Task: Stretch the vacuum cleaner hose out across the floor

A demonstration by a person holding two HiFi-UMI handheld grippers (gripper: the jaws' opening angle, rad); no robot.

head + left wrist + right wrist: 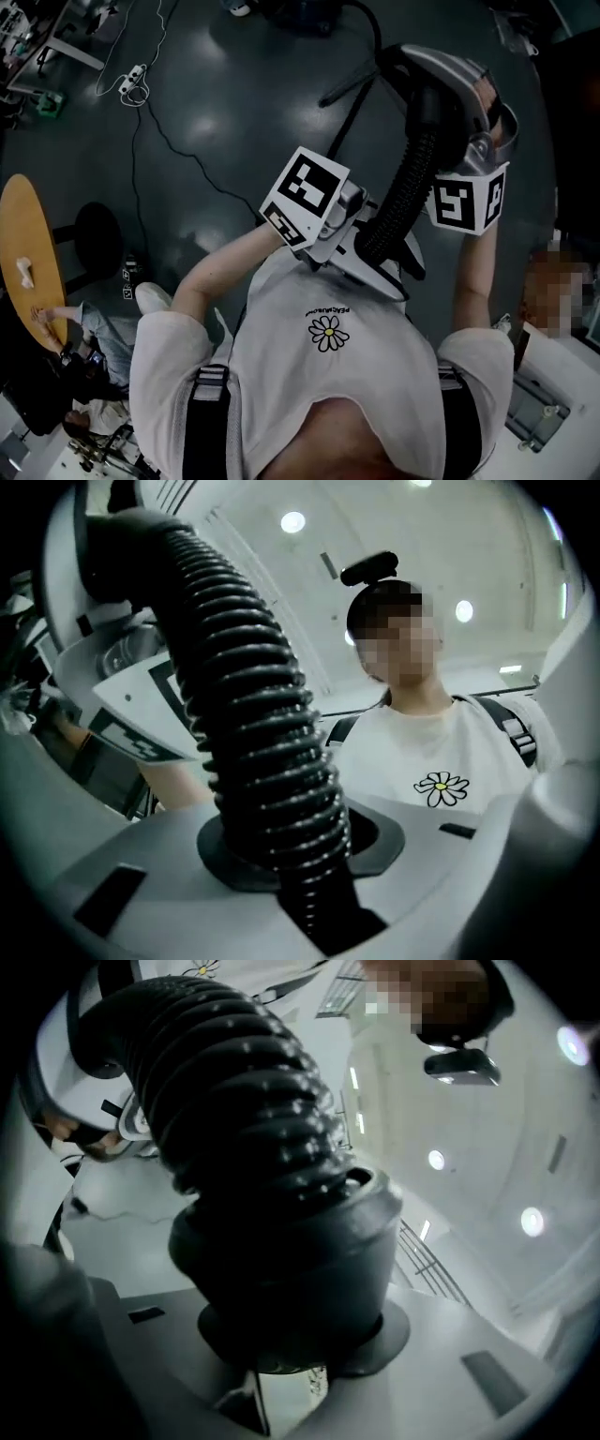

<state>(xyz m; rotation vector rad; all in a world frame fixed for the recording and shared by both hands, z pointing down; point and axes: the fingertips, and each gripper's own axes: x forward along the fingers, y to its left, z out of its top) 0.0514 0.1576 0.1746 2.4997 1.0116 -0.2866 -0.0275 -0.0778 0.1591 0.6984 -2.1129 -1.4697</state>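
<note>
- My left gripper (pixel 286 860) is clamped on the ribbed hose (pixel 398 202), and my right gripper (pixel 286 1358) is clamped on its rubber end cuff (pixel 286 1251).
- The hose is a short, bent span just in front of my white shirt (pixel 328 375), well above the floor (pixel 216 122).
- Both grips look secure. The stretching itself is not yet done: I judge the hose has to go down, away from the shirt, and be pulled straight.

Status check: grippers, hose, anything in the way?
Left gripper shut on hose. Right gripper shut on cuff. Hose held up, off floor. Cable crosses floor.
</note>
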